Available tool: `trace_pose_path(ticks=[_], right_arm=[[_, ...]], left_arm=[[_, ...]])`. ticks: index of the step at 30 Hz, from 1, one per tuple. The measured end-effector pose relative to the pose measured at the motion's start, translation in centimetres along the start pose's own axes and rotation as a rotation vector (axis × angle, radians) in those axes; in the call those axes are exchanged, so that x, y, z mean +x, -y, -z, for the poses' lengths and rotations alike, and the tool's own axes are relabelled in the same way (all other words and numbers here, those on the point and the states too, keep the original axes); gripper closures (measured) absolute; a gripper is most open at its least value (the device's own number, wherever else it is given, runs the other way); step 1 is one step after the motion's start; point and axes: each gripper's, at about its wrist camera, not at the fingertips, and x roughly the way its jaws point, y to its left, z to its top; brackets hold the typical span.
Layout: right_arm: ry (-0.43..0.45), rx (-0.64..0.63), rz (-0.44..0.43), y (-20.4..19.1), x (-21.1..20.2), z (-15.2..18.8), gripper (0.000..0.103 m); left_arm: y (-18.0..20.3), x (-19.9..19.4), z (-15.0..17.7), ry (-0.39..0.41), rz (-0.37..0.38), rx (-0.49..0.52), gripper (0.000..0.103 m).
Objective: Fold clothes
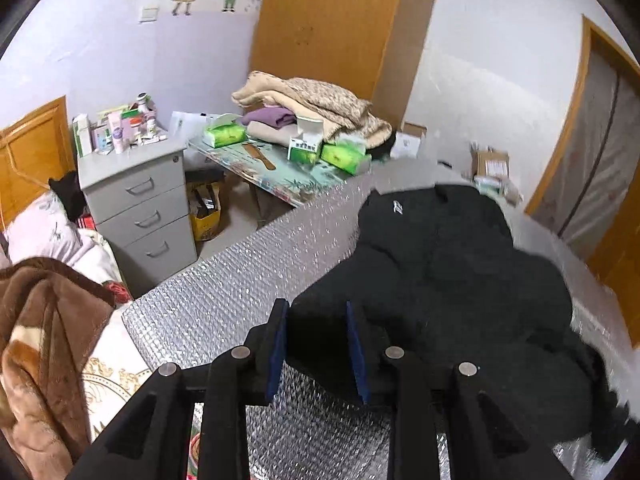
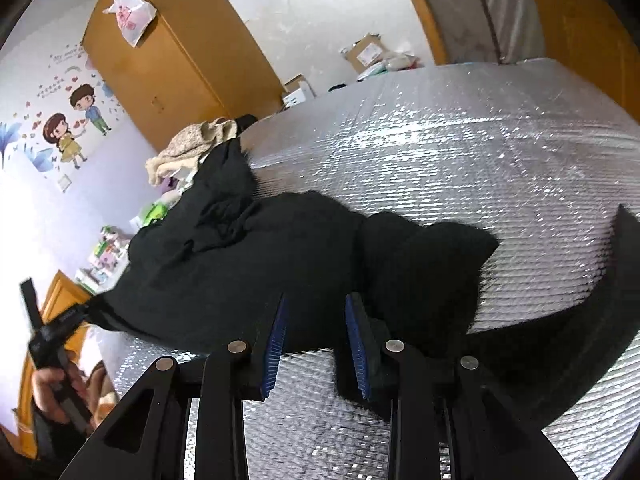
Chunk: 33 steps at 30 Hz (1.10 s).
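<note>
Wall sticker (image 2: 68, 58) script approx "My sweet…", other print illegible

Bright even room light, glare on silver mat (image 2: 460, 152), fisheye-warped edges, slight blur

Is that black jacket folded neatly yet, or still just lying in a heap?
Still a heap. The jacket lies rumpled on the silver mat, bunched with uneven edges and no flat, squared fold.

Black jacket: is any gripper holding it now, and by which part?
It cannot be told. The near edge of the black jacket lies inside both the left gripper and the right gripper, but no clamp shows.
</note>
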Motion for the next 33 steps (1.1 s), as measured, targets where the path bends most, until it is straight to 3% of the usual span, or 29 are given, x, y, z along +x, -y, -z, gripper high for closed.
trace_pose_path(ticks=[13,18,20,22,25,29,33], right_arm=[[-0.029,-0.180,0.086,-1.7,1.5,0.7,0.066],[-0.045,-0.210,0.105,-1.8,2.0,1.0,0.066],[-0.051,-0.219,0.108,-1.8,2.2,1.0,0.066],[-0.055,-0.228,0.109,-1.8,2.3,1.1,0.066],[-0.060,-0.228,0.107,-1.7,2.5,1.1,0.066],[-0.067,-0.227,0.106,-1.6,2.6,1.2,0.066],[-0.079,-0.227,0.111,-1.6,2.8,1.2,0.066]], left_arm=[[-3.3,1.1,1.3,-0.128,0.020,-0.223,0.070],[-2.9,1.0,1.6,-0.125,-0.015,-0.209,0.070],[-2.0,1.1,1.5,-0.115,-0.080,-0.138,0.070],[0.3,1.6,1.6,-0.131,-0.144,0.050,0.070],[2.2,1.2,2.2,-0.097,-0.178,0.183,0.070],[3.8,-0.9,1.9,0.069,-0.311,0.266,0.070],[3.6,-2.0,1.0,0.144,-0.361,0.267,0.070]])
